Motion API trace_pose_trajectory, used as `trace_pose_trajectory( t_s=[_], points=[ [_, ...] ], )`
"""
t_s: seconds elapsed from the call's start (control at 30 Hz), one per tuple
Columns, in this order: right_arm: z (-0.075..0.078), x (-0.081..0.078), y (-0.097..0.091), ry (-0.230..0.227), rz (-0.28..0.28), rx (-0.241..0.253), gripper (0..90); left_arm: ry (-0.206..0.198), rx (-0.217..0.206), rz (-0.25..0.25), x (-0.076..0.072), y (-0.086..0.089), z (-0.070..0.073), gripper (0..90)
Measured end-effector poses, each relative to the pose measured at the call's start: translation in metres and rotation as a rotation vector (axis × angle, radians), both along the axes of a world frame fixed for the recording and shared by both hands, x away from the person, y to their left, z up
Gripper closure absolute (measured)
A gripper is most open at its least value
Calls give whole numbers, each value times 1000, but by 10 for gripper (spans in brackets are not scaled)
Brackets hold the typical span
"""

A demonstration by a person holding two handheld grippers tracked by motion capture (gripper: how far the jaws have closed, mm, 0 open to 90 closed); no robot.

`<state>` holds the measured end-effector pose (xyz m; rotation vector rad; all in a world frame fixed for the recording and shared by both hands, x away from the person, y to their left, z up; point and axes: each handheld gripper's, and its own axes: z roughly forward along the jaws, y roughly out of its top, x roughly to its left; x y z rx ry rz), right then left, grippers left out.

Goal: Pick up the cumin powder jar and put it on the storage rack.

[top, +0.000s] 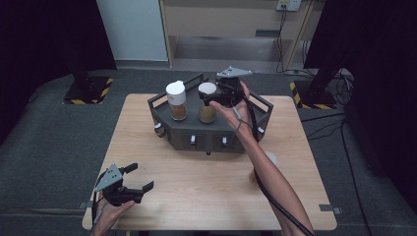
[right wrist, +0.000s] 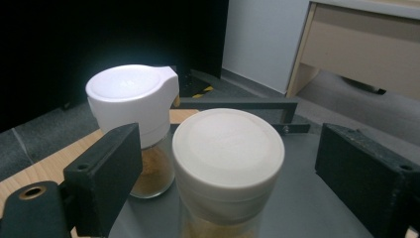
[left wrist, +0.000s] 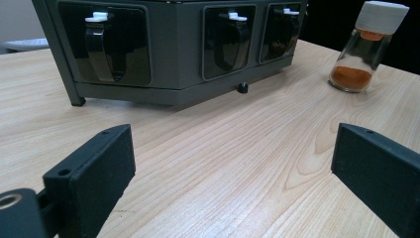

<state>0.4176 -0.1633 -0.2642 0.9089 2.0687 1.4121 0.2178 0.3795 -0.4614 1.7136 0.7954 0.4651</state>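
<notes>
While glass-bodied, the jar (right wrist: 225, 163) wears a round white cap.

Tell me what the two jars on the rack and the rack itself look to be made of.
Both jars, round-capped jar and flip-top jar: matte white caps, likely plastic; clear glossy bodies, glass or clear plastic, showing tan powder. Rack: matte dark grey, flat panels and thin rails, plastic or painted metal; cannot tell which.

Grey carpet floor (top: 44, 147), pale wooden cabinet (top: 231, 24) behind.
</notes>
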Motion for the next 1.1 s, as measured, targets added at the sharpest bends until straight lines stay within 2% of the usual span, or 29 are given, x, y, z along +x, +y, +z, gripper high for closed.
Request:
trace_pose_trajectory(
  t_s=[0.23, 0.47, 0.7, 1.1],
  points=[
    [14, -16, -19, -19, 21, 5, 88, 0, 2, 0, 0, 0, 0, 23],
    [23, -41, -40, -53, 43, 4, 75, 1, 3, 2, 0, -1, 0, 23],
    [21, -64, -65, -67, 64, 19, 52, 1, 5, 2, 0, -1, 1, 23],
    [9, -99, -111, -86, 50, 43, 33, 4, 5, 5, -1, -1, 1, 22]
  ],
)
